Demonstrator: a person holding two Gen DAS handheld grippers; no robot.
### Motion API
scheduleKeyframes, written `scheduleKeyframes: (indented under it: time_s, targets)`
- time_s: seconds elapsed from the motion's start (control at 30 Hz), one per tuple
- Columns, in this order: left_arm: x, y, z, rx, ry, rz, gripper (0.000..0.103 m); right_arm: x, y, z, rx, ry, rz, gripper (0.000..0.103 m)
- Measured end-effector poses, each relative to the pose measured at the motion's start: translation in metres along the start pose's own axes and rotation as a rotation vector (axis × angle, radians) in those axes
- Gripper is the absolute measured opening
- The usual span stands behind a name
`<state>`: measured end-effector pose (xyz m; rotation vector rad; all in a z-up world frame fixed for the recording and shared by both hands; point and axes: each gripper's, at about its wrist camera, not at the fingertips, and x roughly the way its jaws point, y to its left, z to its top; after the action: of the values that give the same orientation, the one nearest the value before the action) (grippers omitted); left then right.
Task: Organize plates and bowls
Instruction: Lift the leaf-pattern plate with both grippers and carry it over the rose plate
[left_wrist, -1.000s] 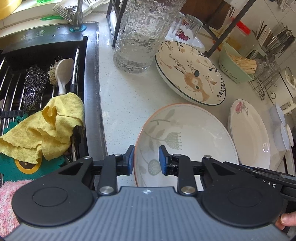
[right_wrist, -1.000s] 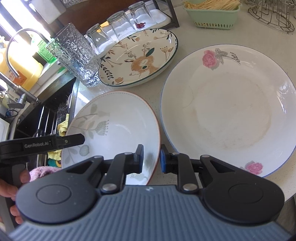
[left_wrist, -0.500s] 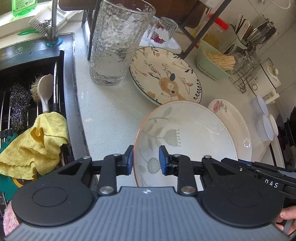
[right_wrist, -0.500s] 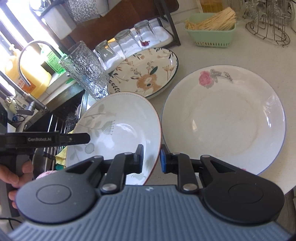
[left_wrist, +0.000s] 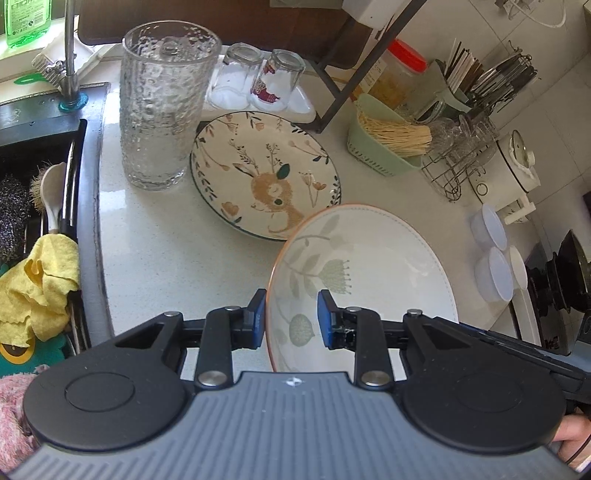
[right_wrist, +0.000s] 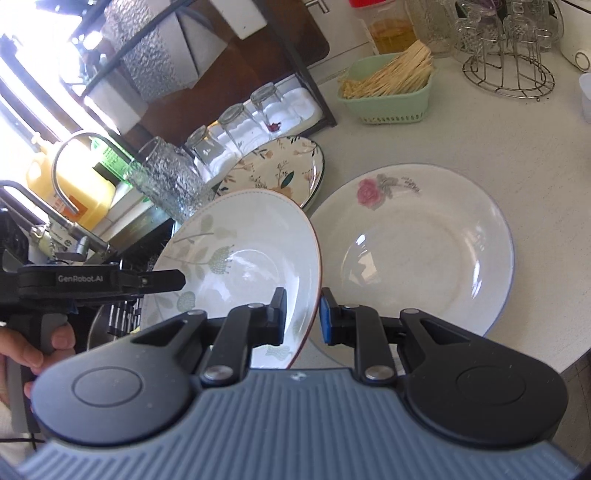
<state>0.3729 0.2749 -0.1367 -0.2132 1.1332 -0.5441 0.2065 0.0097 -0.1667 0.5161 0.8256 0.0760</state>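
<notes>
Right wrist view: rose plate (right_wrist: 417, 254) lies flat on counter (right_wrist: 535, 147), just right of the tilted leaf bowl (right_wrist: 240, 258); right gripper (right_wrist: 303, 314) and left gripper (left_wrist: 291, 317) each pinch its opposite rims.

Big textured glass (left_wrist: 164, 107) stands on the table (left_wrist: 159, 258) by the sink (left_wrist: 37, 155). Yellow cloth (left_wrist: 40, 291) and a scrubber (left_wrist: 13, 214) sit in there. Green basket (left_wrist: 384, 147) of sticks, upturned glasses (left_wrist: 282, 79) on a white tray, wire rack (right_wrist: 509, 70) further back.
</notes>
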Motion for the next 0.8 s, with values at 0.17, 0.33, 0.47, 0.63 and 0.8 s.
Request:
scheduleKeyframes:
  time_s: [0.17, 0.33, 0.47, 0.63, 0.8]
  targets:
    - [0.013, -0.036, 0.004, -0.001, 0.012, -0.003, 0.031, -0.019, -0.027, 0.016, 0.000, -0.008, 0.006, 0.022]
    - [0.027, -0.070, 0.003, 0.005, 0.008, -0.013, 0.031, -0.034, -0.061, 0.025, 0.010, -0.005, 0.017, 0.022]
    - [0.035, -0.090, -0.001, 0.018, 0.010, -0.031, 0.031, -0.041, -0.084, 0.029, -0.011, -0.009, 0.027, 0.022]
    - [0.047, -0.109, -0.004, 0.034, 0.027, -0.036, 0.031, -0.047, -0.107, 0.031, -0.007, -0.018, 0.036, 0.022]
    - [0.059, -0.114, -0.008, 0.031, 0.045, -0.040, 0.031, -0.044, -0.123, 0.035, -0.008, -0.017, 0.028, 0.022]
